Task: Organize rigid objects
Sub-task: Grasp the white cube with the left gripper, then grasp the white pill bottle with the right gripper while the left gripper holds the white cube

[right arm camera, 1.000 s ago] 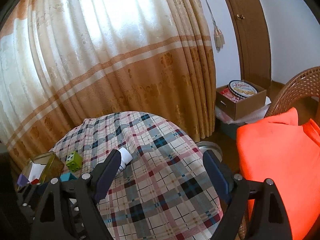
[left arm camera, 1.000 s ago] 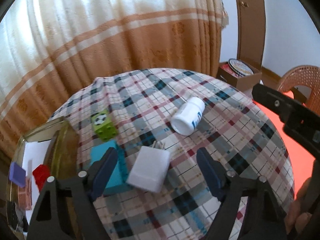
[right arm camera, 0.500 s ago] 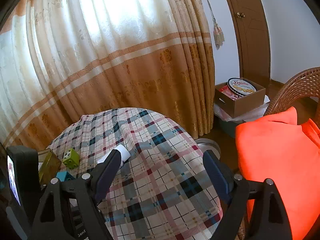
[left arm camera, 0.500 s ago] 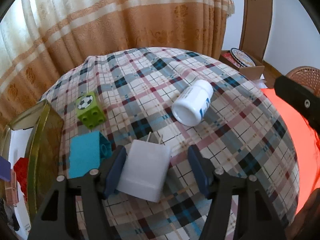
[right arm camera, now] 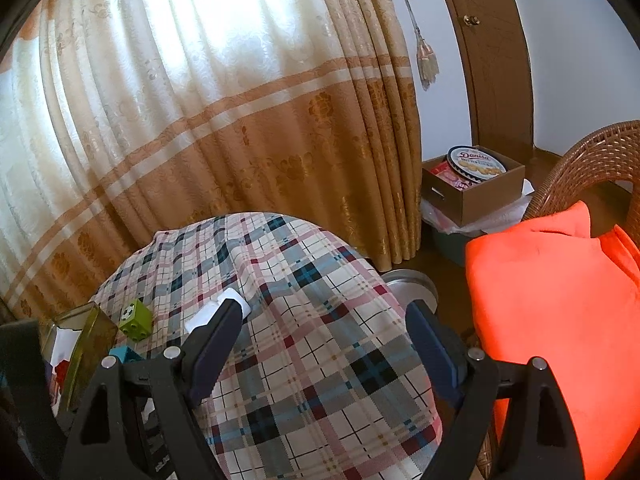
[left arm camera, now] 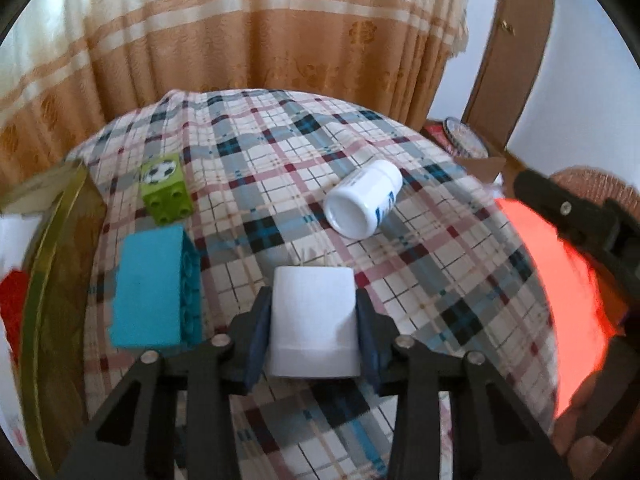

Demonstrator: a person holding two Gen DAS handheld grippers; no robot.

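Two views to work from, and I take the left wrist view first; my left gripper [left arm camera: 314, 330] has its fingers [left arm camera: 259, 332] closing on the white charger block [left arm camera: 313, 320], one pad at each flank and apparently touching, so I read it as grasped. The block lies on the checked table [left arm camera: 280, 184] near its close edge, its long axis running straight away from me along the fingers; I cannot see which end carries the prongs. Just to its left lies a teal brick [left arm camera: 146, 288], studs facing the block, with little room between them; beyond that stands a green brick [left arm camera: 166, 194] with a football print. To the far right of the block a white bottle [left arm camera: 362, 204] lies on its side, base toward me, cap end pointing away and to the right; open cloth surrounds it. At the left edge a gold-rimmed tin [left arm camera: 44, 280] holds something red, blurred.

From the right wrist view, my right gripper [right arm camera: 324, 356] hangs with fingers [right arm camera: 216, 344] spread wide and nothing between them, over the table's right part [right arm camera: 320, 320], which is bare to its rounded edge; the bottle is mostly hidden behind the left finger. An orange cushion [right arm camera: 552, 320] on a wicker chair [right arm camera: 592, 160] crowds the right side; the tin [right arm camera: 86, 344] sits far left, with white paper and a red piece inside.
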